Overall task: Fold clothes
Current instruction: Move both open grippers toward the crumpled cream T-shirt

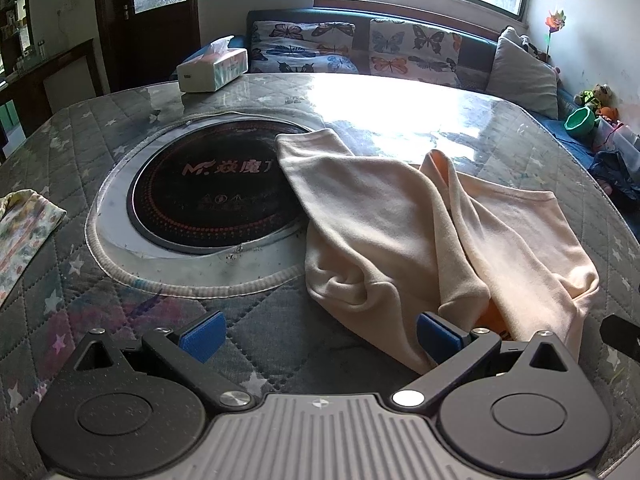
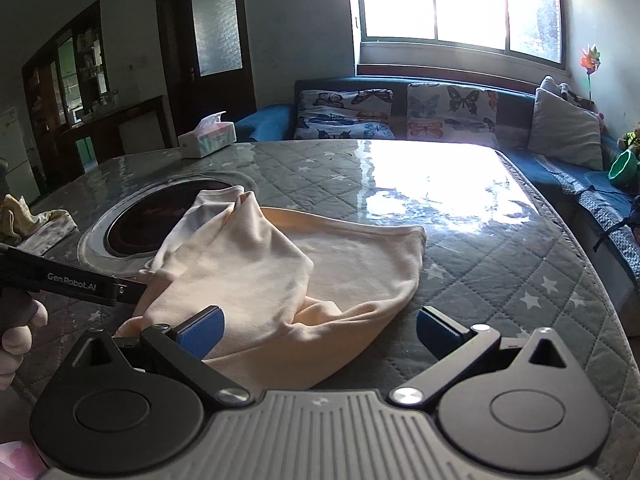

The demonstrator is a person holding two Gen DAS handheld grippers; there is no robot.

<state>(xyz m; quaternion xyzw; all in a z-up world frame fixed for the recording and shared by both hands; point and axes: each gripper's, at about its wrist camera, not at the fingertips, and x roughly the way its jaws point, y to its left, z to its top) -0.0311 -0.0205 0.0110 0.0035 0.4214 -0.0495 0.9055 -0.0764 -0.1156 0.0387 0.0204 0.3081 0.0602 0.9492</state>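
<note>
A pale peach garment [image 1: 404, 224] lies crumpled on the quilted table, its far end over the round black cooktop [image 1: 208, 196]. It also shows in the right wrist view [image 2: 288, 272]. My left gripper [image 1: 320, 338] is open and empty, just in front of the garment's near edge, its right pad close to the cloth. My right gripper [image 2: 320, 332] is open and empty, over the garment's near edge. The left gripper's body shows in the right wrist view [image 2: 80, 280] at the left, held by a hand.
A tissue box [image 1: 212, 70] stands at the table's far left. A floral cloth [image 1: 24, 228] lies at the left edge. A sofa with butterfly cushions [image 1: 360, 46] runs behind the table. Toys and a green cup [image 1: 582, 120] sit at the right.
</note>
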